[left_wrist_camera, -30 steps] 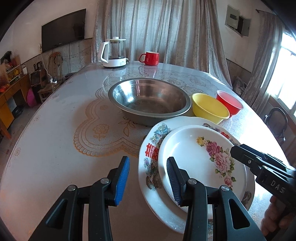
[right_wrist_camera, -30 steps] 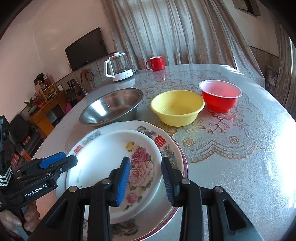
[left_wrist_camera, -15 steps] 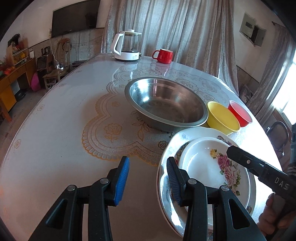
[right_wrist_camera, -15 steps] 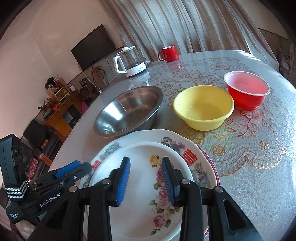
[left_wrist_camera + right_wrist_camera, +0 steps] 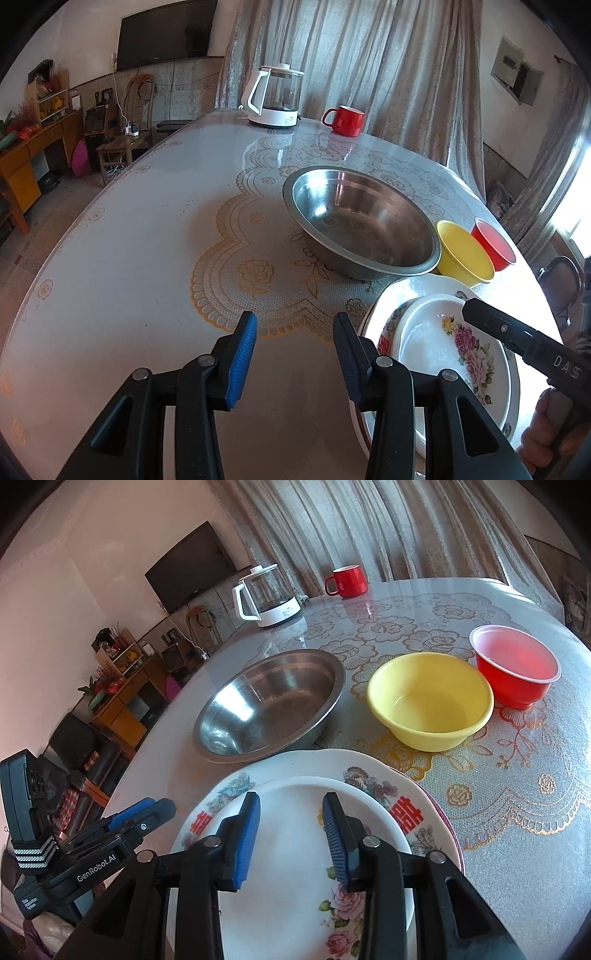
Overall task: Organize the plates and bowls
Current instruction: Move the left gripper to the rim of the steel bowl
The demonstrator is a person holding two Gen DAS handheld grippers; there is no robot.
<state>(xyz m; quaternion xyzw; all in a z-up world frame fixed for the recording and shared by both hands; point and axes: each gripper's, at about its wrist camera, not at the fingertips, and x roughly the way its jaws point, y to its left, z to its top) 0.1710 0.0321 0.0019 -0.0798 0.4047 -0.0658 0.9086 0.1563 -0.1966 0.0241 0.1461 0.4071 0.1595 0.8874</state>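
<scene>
The rose plate (image 5: 295,853) is sitting nested on the larger plate (image 5: 373,771) at the frame's bottom, apparently finished. Above it, the steel bowl (image 5: 269,705), yellow bowl (image 5: 430,701) and red bowl (image 5: 515,668) are standing separately on the counter (image 5: 517,812), awaiting stacking. The right gripper (image 5: 290,836) and left gripper (image 5: 293,356) are hovering, fingers released, grasping nothing.

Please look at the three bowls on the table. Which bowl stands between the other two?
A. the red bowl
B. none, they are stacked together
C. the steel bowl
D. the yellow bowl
D: in the right wrist view the yellow bowl stands on the table with the steel bowl on one side and the red bowl on the other, each bowl standing alone.
</scene>
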